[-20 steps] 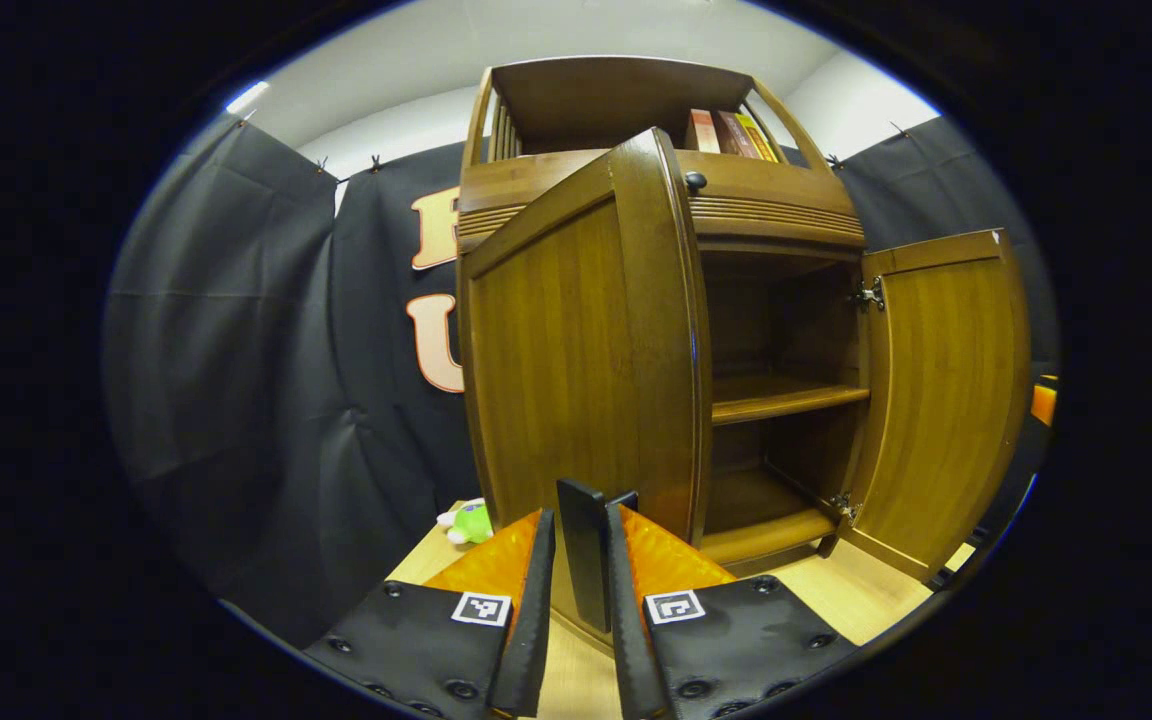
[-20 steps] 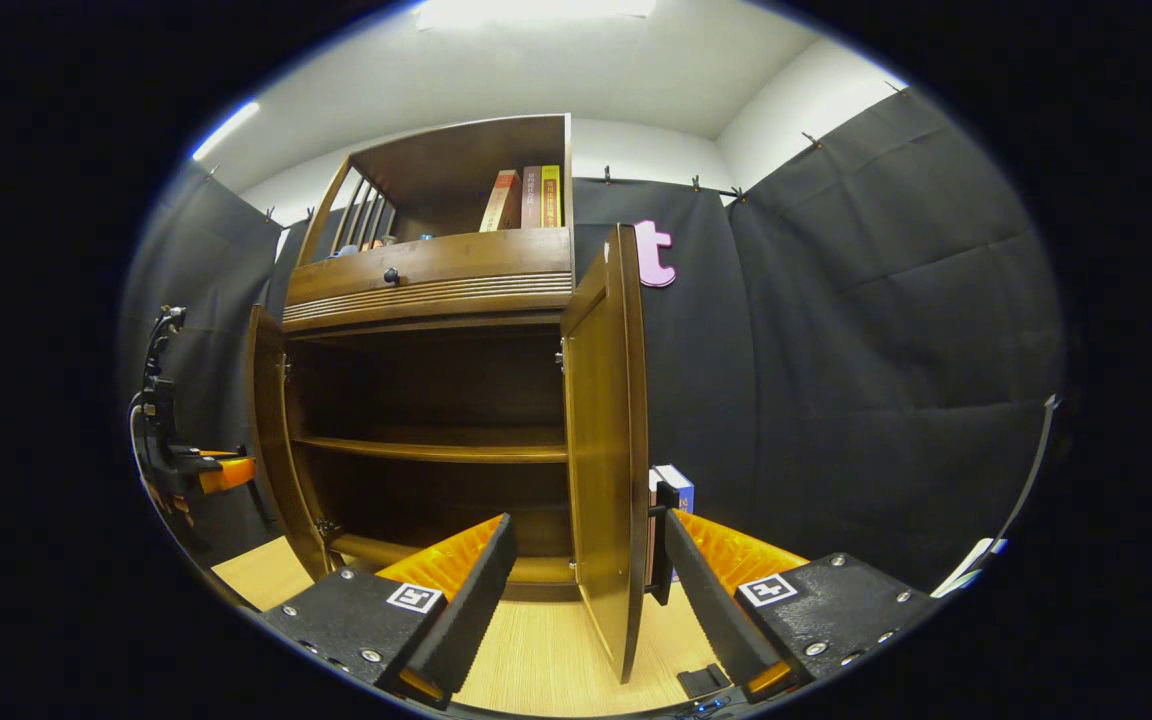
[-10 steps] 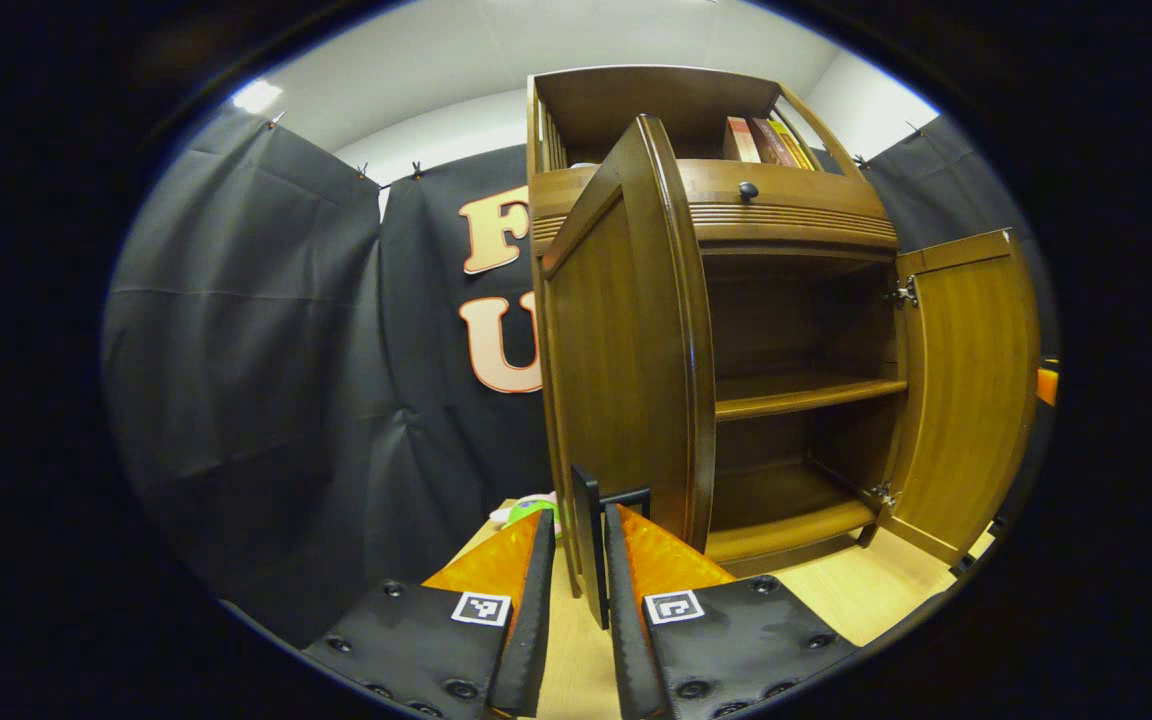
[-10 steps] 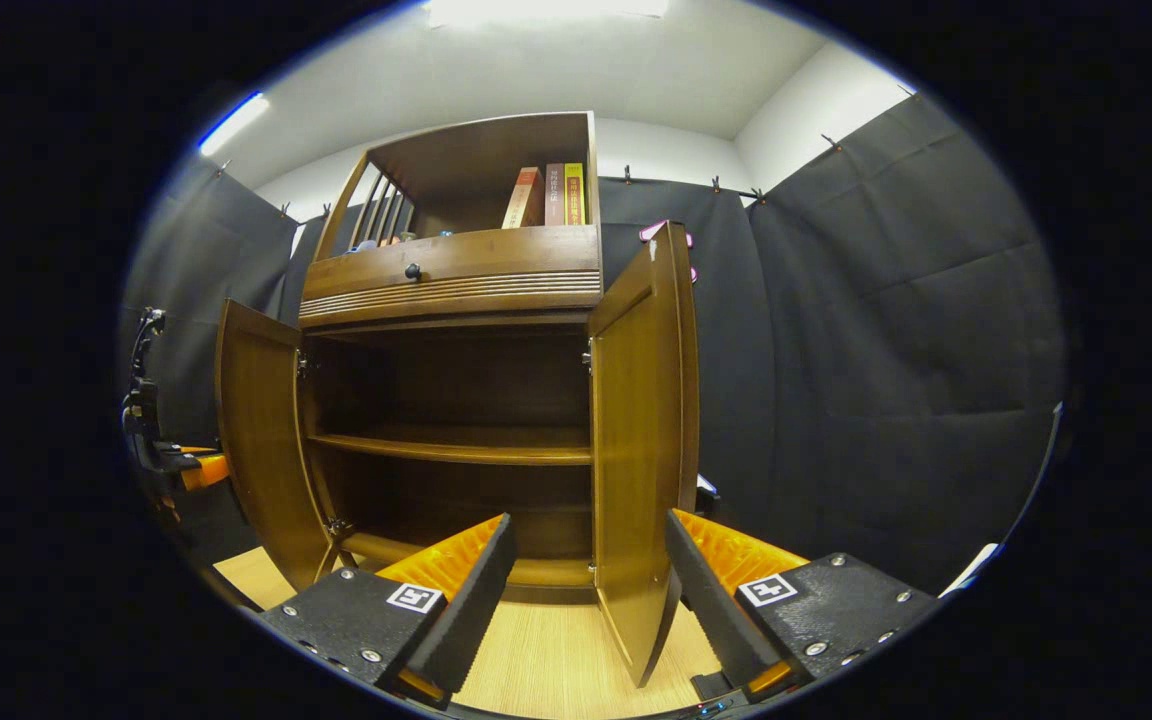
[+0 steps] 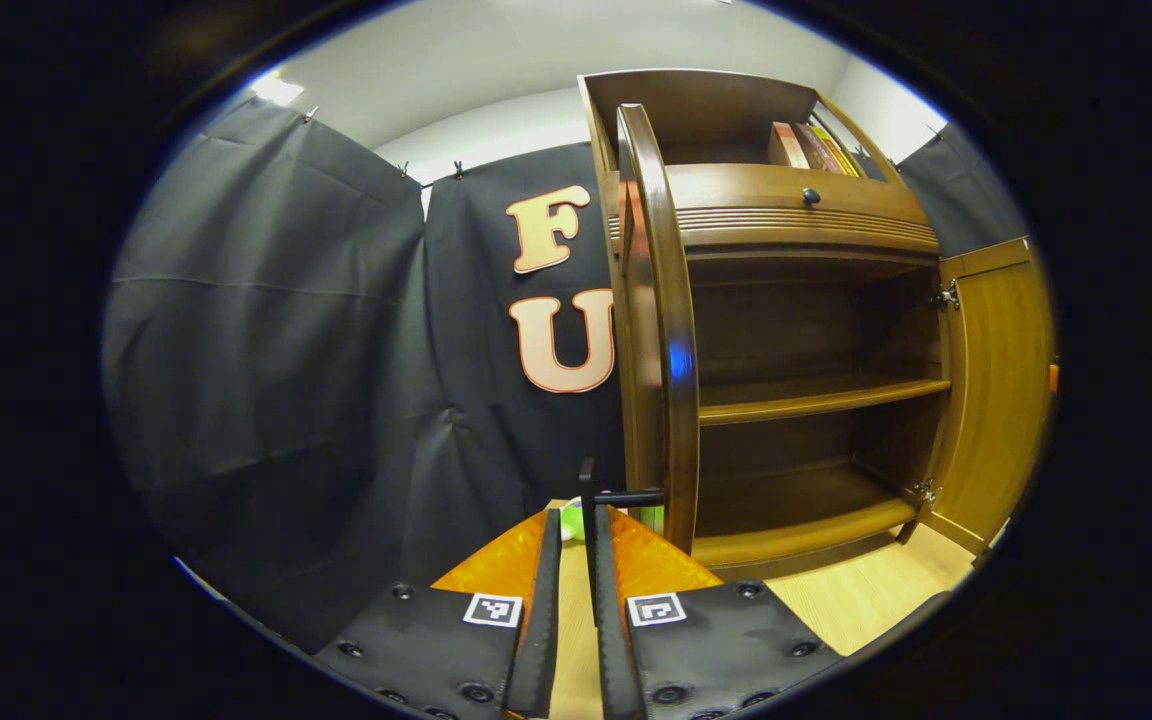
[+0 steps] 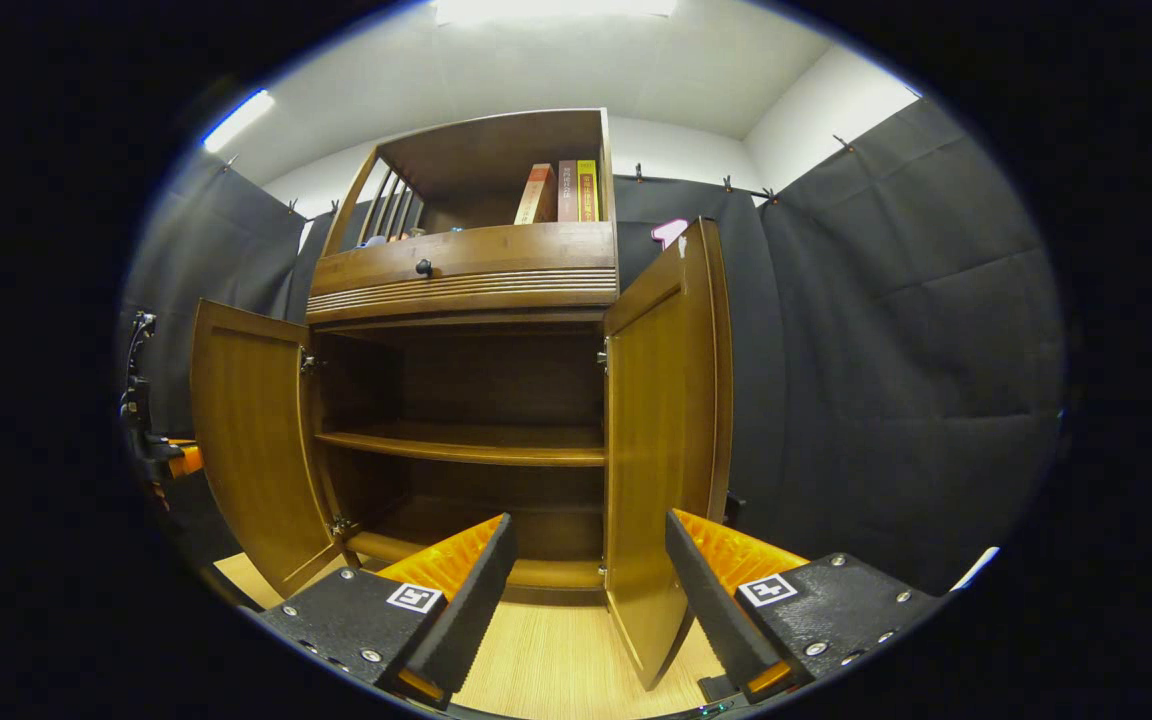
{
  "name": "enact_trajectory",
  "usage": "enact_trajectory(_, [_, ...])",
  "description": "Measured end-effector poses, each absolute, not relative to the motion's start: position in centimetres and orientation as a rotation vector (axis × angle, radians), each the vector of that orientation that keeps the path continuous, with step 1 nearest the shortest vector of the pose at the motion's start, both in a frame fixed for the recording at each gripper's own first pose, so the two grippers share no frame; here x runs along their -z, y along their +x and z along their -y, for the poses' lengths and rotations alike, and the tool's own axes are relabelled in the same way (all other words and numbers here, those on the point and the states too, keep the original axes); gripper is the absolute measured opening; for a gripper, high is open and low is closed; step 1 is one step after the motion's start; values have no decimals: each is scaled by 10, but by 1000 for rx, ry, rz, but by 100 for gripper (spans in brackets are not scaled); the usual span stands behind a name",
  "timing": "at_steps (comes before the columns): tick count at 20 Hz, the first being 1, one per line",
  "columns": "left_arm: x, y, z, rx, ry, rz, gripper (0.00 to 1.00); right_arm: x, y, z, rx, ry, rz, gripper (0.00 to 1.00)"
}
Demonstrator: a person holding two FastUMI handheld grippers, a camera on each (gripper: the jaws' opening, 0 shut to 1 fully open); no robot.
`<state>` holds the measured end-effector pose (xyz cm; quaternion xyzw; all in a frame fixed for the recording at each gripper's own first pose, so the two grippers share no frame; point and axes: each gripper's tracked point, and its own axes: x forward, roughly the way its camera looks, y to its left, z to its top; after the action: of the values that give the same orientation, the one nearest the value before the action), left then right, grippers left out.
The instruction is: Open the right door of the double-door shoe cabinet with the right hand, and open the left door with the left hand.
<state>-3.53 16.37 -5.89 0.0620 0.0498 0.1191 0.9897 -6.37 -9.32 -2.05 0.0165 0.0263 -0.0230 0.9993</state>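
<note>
The wooden shoe cabinet point(image 6: 466, 275) stands with both doors swung out and its two inner shelves bare. In the left gripper view the left door point(image 5: 671, 300) is edge-on, and its thin dark handle point(image 5: 588, 485) runs down between the fingers of my left gripper point(image 5: 574, 520), which is shut on it. In the right gripper view my right gripper point(image 6: 588, 520) is open. Its fingers stand apart on either side of the right door point(image 6: 661, 420), whose lower edge hangs between them without touching. The left door point(image 6: 246, 440) shows at the left there, with the left gripper point(image 6: 151, 450) beyond it.
Several books point(image 6: 561, 190) stand on the cabinet's top shelf above a drawer with a dark knob point(image 6: 424, 267). A green toy point(image 5: 568, 520) lies on the light wood floor point(image 6: 536, 660) behind the left door. Black cloth walls close in on both sides.
The left door has swung further out with my left gripper on its handle, from half open to edge-on. The right door now shows more of its inner face, and its handle has dropped from sight.
</note>
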Motion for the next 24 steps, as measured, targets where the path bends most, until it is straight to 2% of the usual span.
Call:
enact_trajectory(1, [60, -35, -169, -225, 111, -103, 24, 22, -64, 93, 45, 33, -57, 92])
enact_trajectory(6, [60, -30, -199, -148, 63, -93, 26, 19, -65, 91, 43, 39, -54, 92])
enact_trajectory(8, [59, -28, -204, -114, 71, -94, 23, 20, -63, 90, 40, 40, -57, 92])
enact_trajectory(9, [58, -26, -207, -94, 68, -95, 25, 20, -64, 90, 40, 40, -57, 92])
enact_trajectory(10, [58, -25, -212, -75, 59, -96, 26, 19, -64, 89, 37, 41, -55, 100])
enact_trajectory(11, [58, -25, -218, -59, 49, -96, 26, 18, -64, 88, 36, 44, -53, 92])
enact_trajectory(12, [59, -27, -226, -53, 36, -97, 26, 18, -63, 88, 37, 49, -50, 92])
enact_trajectory(14, [61, -34, -233, -59, 1, -97, 29, 19, -64, 87, 35, 60, -49, 92])
enact_trajectory(15, [63, -41, -240, -80, 1, -101, 37, 20, -65, 87, 37, 61, -49, 100])
enact_trajectory(16, [67, -47, -243, -98, 9, -108, 36, 21, -66, 88, 40, 59, -51, 92])
enact_trajectory(17, [69, -55, -248, -120, 17, -111, 34, 23, -65, 88, 41, 56, -57, 92])
enact_trajectory(18, [70, -63, -248, -133, 8, -110, 39, 25, -64, 88, 42, 53, -63, 92])
enact_trajectory(19, [65, -69, -243, -148, -4, -105, 31, 26, -63, 89, 44, 53, -67, 92])
enact_trajectory(21, [50, -77, -228, -176, -7, -78, 31, 26, -60, 85, 33, 66, -70, 92])
enact_trajectory(22, [38, -79, -218, -186, 5, -58, 28, 25, -57, 81, 24, 71, -69, 92])
enact_trajectory(24, [16, -77, -190, -187, 30, -33, 31, 26, -54, 75, 12, 67, -71, 92])
